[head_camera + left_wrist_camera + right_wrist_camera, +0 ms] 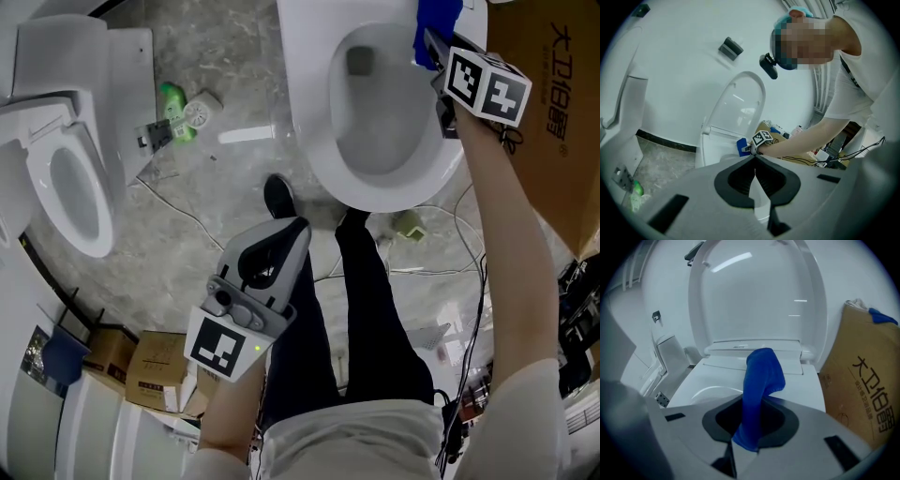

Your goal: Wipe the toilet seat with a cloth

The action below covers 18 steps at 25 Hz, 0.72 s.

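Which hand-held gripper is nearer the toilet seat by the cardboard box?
Right: right hand-held gripper, shut on blue cloth, over the rear of the toilet seat; left hand-held gripper back by the person's legs.

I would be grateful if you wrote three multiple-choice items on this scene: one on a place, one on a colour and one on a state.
1. In the head view, where does the cardboard box stand relative to the top-centre toilet?
A. At its left
B. At its right
C. On its lid

2. What colour is the cloth?
A. Green
B. White
C. Blue

3. How is the right gripper?
A. Shut on the cloth
B. Open and empty
C. Shut on nothing

Answers:
1 B: the box fills the head view's right edge, beside that toilet.
2 C: the cloth is plain blue in both views that show it.
3 A: the right gripper view shows the cloth pinched between the closed jaws.
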Motion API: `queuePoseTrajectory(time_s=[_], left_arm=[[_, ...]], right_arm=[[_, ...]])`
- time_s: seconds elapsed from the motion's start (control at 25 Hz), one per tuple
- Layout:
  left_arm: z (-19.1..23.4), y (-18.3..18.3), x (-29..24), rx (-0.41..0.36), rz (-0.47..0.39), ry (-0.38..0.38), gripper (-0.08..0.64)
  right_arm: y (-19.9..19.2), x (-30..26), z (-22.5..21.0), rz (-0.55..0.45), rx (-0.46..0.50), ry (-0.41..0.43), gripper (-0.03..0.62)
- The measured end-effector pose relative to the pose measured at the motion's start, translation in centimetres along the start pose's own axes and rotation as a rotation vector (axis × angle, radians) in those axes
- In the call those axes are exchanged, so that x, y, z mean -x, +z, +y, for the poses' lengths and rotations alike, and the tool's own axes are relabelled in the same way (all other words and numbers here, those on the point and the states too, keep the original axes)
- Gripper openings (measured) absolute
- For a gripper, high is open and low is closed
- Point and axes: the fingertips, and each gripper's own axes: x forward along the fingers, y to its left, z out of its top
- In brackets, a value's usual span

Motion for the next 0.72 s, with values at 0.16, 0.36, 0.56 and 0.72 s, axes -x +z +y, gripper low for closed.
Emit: queuePoseTrajectory(time_s=[0.16, 0.36, 0.56, 0.72], left_arm=[[0.3, -0.1, 0.2, 0.003, 0.000, 0.001, 0.009], [0.5, -0.5, 0.4, 0.007, 0.001, 0.002, 0.009], [0.8, -0.6, 0.7, 0.012, -0.002, 0.009, 0.009], [0.5, -0.7, 0.7, 0.014, -0.005, 0.010, 0.009]], right_arm=[[0.0, -1.1, -0.4, 0.012, -0.058, -0.017, 0.077], [0.1, -1.4, -0.6, 0.017, -0.056, -0.020, 0.077], [0.2, -1.5, -0.3, 0.022, -0.046, -0.025, 0.077], [0.2, -1.6, -0.4, 0.033, -0.048, -0.014, 0.077]])
